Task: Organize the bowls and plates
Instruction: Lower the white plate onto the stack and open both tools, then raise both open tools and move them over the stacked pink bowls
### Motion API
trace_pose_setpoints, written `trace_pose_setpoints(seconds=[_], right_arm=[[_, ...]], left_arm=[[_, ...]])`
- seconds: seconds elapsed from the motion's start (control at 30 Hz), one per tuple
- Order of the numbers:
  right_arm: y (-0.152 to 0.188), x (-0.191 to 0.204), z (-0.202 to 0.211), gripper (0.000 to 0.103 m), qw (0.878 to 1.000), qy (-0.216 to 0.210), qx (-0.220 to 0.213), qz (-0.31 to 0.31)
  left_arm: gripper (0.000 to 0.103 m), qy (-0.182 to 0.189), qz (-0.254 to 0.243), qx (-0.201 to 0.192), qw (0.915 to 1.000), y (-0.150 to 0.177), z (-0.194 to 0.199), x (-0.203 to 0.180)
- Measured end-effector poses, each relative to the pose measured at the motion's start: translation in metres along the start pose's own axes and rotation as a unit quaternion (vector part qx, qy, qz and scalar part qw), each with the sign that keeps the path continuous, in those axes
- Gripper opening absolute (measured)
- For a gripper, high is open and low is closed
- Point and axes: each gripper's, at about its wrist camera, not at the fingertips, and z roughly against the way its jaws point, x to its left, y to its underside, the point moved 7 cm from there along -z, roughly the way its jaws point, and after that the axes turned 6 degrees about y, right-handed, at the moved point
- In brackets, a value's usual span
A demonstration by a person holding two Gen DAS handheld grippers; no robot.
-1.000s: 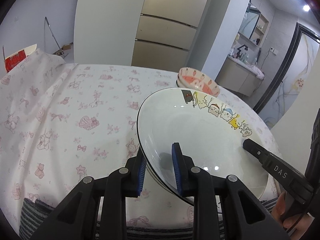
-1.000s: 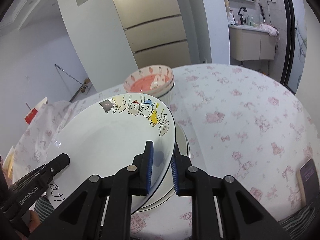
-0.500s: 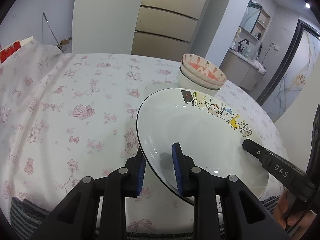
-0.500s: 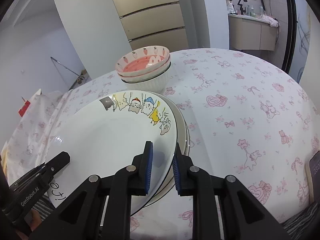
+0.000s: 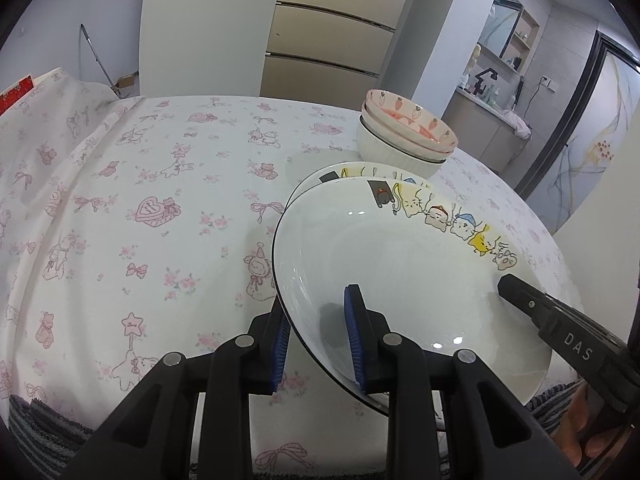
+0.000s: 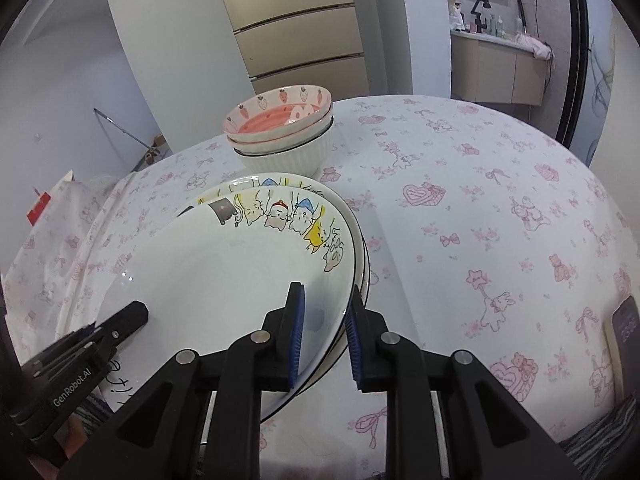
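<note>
A plate (image 5: 400,280) sits atop another plate (image 6: 304,184) on the counter (image 5: 160,200); behind them stands a stack of bowls (image 6: 284,136). A phone (image 6: 626,336) lies far right.

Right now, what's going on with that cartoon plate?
Left gripper and right gripper both clamp the cartoon plate. It sits tilted over the plate stack. Bowl stack behind, apart.
</note>
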Motion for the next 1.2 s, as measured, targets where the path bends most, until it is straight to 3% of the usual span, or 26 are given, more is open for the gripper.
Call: trace_pose_setpoints(seconds=[0.13,0.2,0.33,0.53,0.9,1.0,1.07,1.2], right_arm=[[0.002,-0.001,0.001,0.022,1.0,0.0,-0.008,0.0],[0.002,-0.002,0.001,0.022,1.0,-0.005,-0.013,-0.002],[0.005,-0.003,0.002,0.024,1.0,-0.004,-0.02,0.007],[0.005,-0.005,0.0,0.025,1.0,-0.014,-0.018,0.002],[0.006,-0.004,0.001,0.027,1.0,-0.012,-0.025,0.01],[0.006,-0.005,0.001,0.029,0.999,-0.022,-0.026,0.004],[0.005,-0.002,0.002,0.045,0.999,-0.045,-0.028,0.001],[0.0,-0.001,0.01,0.05,0.998,-0.023,-0.061,0.006]], left_arm=[[0.035,-0.008,-0.015,-0.003,0.9999,0.0,-0.002,-0.004],[0.04,0.007,-0.014,-0.001,0.9999,0.0,-0.002,-0.005],[0.04,0.031,0.001,-0.003,0.9995,0.0,0.0,0.0],[0.046,0.032,-0.012,-0.002,0.9994,0.004,0.001,-0.006],[0.046,0.033,-0.013,-0.005,0.9994,0.004,0.003,-0.007],[0.046,0.013,-0.018,-0.026,0.9994,0.003,0.01,-0.007],[0.047,0.004,-0.023,-0.054,0.9983,-0.001,0.02,-0.007],[0.068,-0.012,-0.042,-0.124,0.9913,-0.01,0.046,-0.009]])
